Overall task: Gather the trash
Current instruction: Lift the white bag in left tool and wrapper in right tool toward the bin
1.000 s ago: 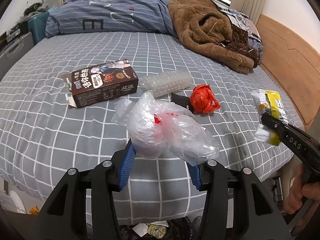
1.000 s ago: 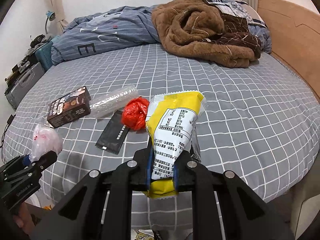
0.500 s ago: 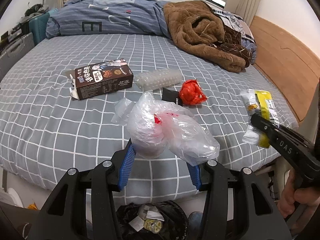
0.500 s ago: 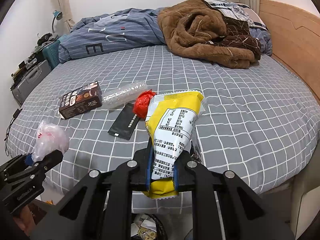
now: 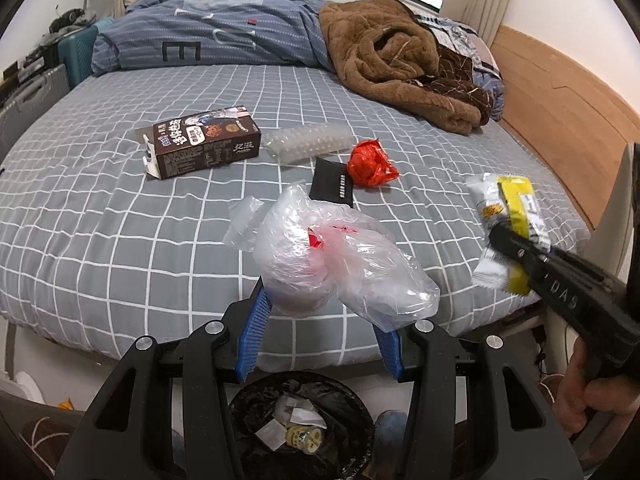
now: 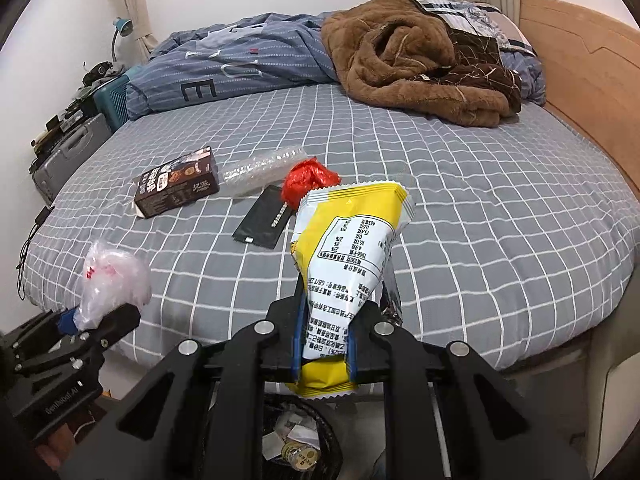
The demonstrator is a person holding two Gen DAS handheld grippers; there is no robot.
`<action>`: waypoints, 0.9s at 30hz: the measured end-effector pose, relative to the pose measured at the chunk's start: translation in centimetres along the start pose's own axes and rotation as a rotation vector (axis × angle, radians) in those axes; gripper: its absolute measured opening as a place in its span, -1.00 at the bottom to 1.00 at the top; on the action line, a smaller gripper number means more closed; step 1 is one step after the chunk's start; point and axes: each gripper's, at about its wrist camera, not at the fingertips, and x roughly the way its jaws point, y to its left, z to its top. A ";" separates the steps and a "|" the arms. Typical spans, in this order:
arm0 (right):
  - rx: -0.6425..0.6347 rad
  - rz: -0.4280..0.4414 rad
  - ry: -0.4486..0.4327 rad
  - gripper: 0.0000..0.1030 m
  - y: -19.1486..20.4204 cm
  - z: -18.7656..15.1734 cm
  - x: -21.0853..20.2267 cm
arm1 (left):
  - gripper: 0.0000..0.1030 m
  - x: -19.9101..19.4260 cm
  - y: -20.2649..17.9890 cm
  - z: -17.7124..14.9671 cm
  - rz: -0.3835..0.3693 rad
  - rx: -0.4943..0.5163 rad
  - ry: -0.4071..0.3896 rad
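Trash fills both of our grippers at the foot of the bed (image 5: 120, 216). Our left gripper (image 5: 320, 332) pinches a crumpled clear plastic bag (image 5: 328, 264) with red print between its blue pads, jaws partly apart around the bundle. Our right gripper (image 6: 322, 344) is clamped tight on a yellow-and-white snack wrapper (image 6: 348, 256), which stands upright out of the jaws. Below both grippers we see a black-lined trash bin (image 5: 300, 424) with scraps already in it. Lying on the grey checked sheet are a brown carton (image 5: 204, 146), a clear bubbled plastic tray (image 5: 308, 144), a black sachet (image 5: 332, 184) and a crumpled red wrapper (image 5: 370, 164), close together near the middle.
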 end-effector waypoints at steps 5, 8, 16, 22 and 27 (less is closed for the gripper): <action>-0.006 -0.002 0.015 -0.71 0.0 -1.4 -0.6 | -0.08 -0.8 -0.5 -0.9 -0.005 0.021 -0.004; -0.003 -0.004 0.025 -0.71 0.0 -2.2 -0.8 | -0.08 -0.8 -0.7 -1.7 -0.012 0.026 0.008; 0.002 -0.004 0.057 -0.71 -0.2 -4.3 -1.1 | -0.08 -0.5 -0.7 -3.9 -0.016 0.041 0.041; 0.000 -0.005 0.091 -0.71 -0.1 -6.3 -1.0 | -0.08 -0.3 -0.5 -5.1 -0.018 0.038 0.065; 0.023 -0.009 0.112 -0.71 -0.8 -7.7 -1.3 | -0.08 -0.7 -0.4 -5.9 -0.020 0.040 0.072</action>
